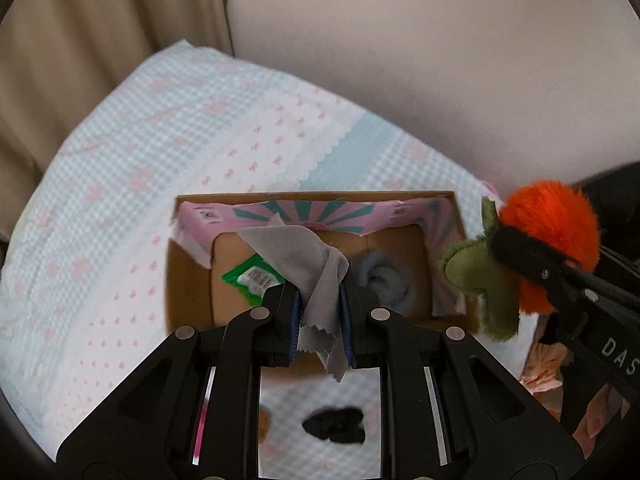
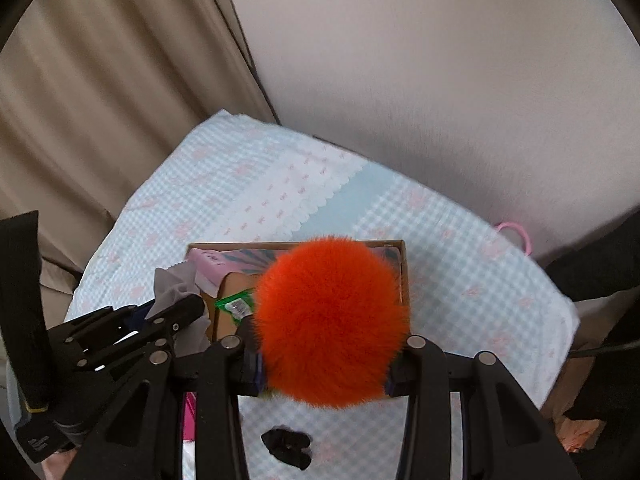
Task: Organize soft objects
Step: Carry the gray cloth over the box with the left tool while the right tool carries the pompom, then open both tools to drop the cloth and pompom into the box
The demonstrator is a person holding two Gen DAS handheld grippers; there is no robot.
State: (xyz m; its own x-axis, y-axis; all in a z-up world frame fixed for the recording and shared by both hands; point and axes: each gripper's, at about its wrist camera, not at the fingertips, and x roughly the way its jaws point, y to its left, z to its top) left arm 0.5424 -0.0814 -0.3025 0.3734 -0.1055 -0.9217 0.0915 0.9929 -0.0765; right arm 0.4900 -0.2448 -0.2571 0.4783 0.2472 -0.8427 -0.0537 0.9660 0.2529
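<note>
My left gripper [image 1: 320, 320] is shut on a grey cloth [image 1: 308, 256] and holds it over the open cardboard box [image 1: 188, 280]. My right gripper [image 2: 324, 372] is shut on an orange fluffy plush [image 2: 328, 320] with green leaves [image 1: 476, 276], held at the box's right side. The plush hides much of the box [image 2: 402, 276] in the right wrist view. Inside the box lie a green packet [image 1: 250, 278] and a pale blue-grey soft thing [image 1: 384, 276]. A black soft object [image 1: 334, 426] lies on the blanket in front of the box, also in the right wrist view [image 2: 286, 442].
The box sits on a blue and pink checked blanket [image 1: 120, 184]. Beige curtains [image 1: 80, 40] hang at the left and a pale wall [image 1: 440, 40] stands behind. A pink loop [image 2: 516, 232] lies at the blanket's far right edge. Peach fabric [image 1: 540, 372] lies at the right.
</note>
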